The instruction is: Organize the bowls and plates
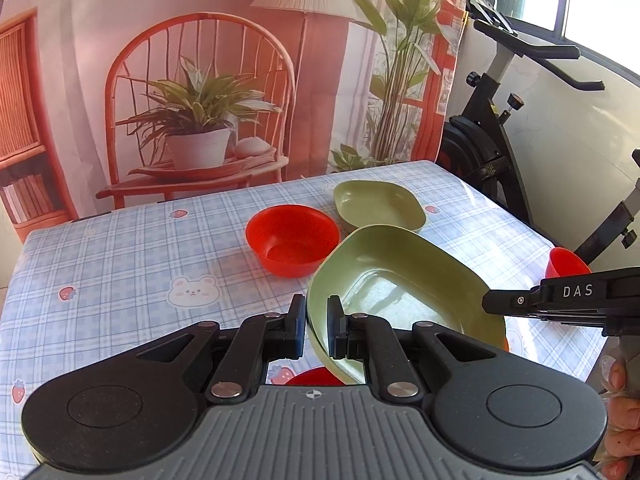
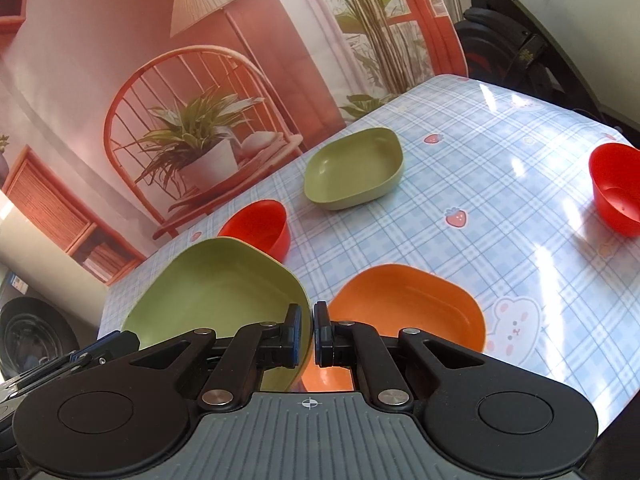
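A green plate (image 1: 400, 280) hangs tilted above the checked tablecloth (image 1: 120, 248). My left gripper (image 1: 316, 308) is shut on its near-left rim. My right gripper (image 1: 490, 302) comes in from the right and grips the opposite rim. In the right wrist view the same green plate (image 2: 216, 288) has its rim pinched in my right gripper (image 2: 307, 318), with the left gripper (image 2: 92, 354) at the lower left. Below lies an orange plate (image 2: 408, 308). A second green plate (image 2: 352, 172) and a red bowl (image 2: 256, 224) sit farther back. Another red bowl (image 2: 616, 192) stands at the right.
A printed backdrop (image 1: 200, 80) hangs right behind the table's far edge. An exercise bike (image 1: 500, 120) stands off the right side. A person's hand (image 1: 620, 400) shows at the lower right. A red object (image 1: 316, 376) peeks out under the held plate.
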Demonstrator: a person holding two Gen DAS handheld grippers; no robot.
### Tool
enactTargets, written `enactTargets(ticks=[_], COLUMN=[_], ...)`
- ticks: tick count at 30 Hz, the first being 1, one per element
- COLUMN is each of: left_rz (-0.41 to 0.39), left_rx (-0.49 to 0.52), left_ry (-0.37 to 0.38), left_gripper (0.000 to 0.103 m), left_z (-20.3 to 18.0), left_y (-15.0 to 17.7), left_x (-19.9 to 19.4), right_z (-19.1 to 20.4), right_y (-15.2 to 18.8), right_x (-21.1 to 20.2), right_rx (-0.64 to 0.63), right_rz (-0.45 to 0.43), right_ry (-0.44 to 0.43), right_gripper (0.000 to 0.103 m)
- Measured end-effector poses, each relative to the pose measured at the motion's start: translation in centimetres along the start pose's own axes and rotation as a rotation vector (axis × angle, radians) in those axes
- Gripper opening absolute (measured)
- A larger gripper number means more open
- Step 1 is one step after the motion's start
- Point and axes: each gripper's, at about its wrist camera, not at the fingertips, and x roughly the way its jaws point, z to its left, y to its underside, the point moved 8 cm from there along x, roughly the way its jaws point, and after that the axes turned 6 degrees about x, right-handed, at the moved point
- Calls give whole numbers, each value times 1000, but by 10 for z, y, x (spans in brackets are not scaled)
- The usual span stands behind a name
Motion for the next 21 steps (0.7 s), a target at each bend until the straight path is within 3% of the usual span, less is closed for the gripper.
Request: enactTargets(ticks=[14,21], left_rz=[97,158], left_rx=[67,130], left_ry=[51,37], left_gripper=[12,12], left_z=[-59,-71], left_y=[8,16], left_x=[52,72], right_z=[-86,-101], right_y=[-12,-12], right_x=[0,13], right_rx=[93,37], right_rz=[-25,-7], right_ry=[30,49], right_gripper=[6,7])
